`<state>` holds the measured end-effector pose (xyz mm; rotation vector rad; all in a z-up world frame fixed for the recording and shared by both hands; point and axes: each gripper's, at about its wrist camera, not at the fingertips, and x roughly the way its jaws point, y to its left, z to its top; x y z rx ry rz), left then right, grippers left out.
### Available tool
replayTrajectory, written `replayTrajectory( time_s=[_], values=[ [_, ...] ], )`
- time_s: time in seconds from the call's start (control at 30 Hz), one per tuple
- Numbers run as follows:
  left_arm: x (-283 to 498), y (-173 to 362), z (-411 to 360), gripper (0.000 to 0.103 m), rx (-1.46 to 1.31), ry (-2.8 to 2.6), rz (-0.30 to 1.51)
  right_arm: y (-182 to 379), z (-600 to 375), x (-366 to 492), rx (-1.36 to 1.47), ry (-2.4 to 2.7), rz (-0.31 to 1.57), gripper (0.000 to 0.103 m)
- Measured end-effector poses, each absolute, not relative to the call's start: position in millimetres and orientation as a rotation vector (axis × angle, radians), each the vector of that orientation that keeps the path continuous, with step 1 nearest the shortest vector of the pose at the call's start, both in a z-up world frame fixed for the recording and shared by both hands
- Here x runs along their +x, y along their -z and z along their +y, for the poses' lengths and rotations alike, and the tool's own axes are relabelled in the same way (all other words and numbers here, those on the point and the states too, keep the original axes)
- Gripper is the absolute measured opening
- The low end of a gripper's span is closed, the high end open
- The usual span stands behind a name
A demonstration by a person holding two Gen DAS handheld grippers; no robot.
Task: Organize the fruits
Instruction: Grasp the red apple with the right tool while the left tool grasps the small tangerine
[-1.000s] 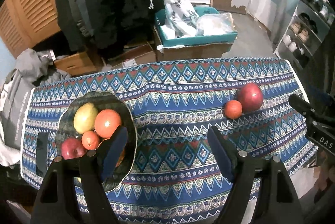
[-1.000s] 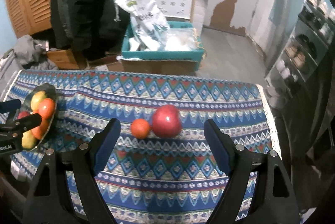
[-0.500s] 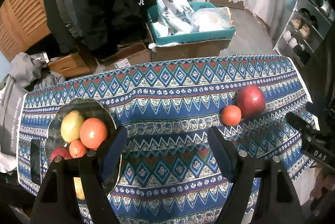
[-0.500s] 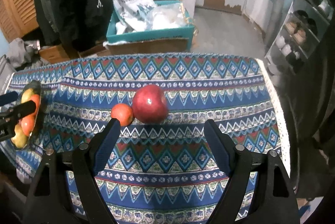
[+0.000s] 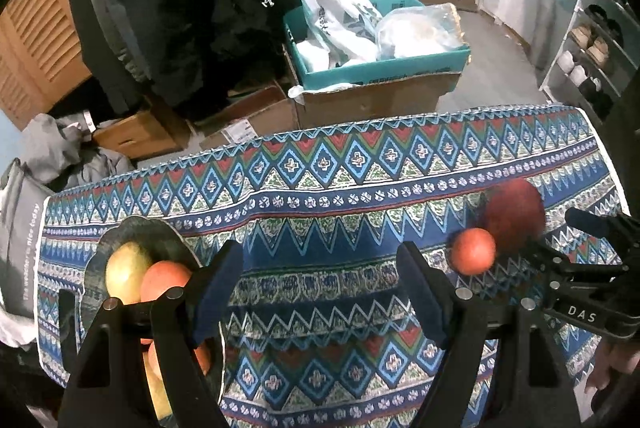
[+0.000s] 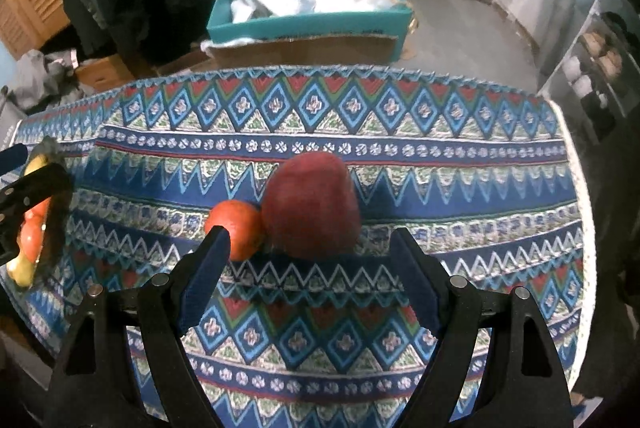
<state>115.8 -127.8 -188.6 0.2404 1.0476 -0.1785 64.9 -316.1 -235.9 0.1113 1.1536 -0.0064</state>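
Observation:
A large red apple and a small orange fruit lie touching on the patterned tablecloth. My right gripper is open and empty, just in front of the apple, its left fingertip near the orange fruit. In the left wrist view the apple and the orange fruit sit at the right. My left gripper is open and empty above the cloth. A dark bowl at the left holds a yellow-green fruit, an orange and more fruit partly hidden by my finger.
Beyond the table's far edge stand a cardboard box with a teal tray of white bags, smaller boxes, dark hanging clothes and a shoe rack. The bowl shows at the left edge of the right wrist view.
My right gripper has moved forward and down to the apple, which now looms large between its fingers. My left gripper has drawn back and right; the bowl has slid lower left.

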Motion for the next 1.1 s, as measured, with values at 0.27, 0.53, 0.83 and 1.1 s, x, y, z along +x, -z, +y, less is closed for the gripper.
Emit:
replayTrajectory(
  time_s=[0.27,0.53,0.83,1.1],
  values=[
    [134.5,211.6,-132.7,0.080,0.231,0.173,1.089,260.6,-313.7,91.2,0.119,0.009,1.198,0.082],
    [142.0,222.3,-138.5,0.080,0.231,0.181,1.110,276.8,-320.8,109.0,0.171,0.022,1.221,0.081],
    [140.5,225.5,-153.2,0.080,0.232,0.215,1.125,285.1,-333.4,106.0,0.238,0.001,1.236,0.070],
    [132.5,222.5,-169.1,0.080,0.213,0.265,1.129,267.2,-347.1,73.9,0.228,0.025,1.175,0.069]
  ],
)
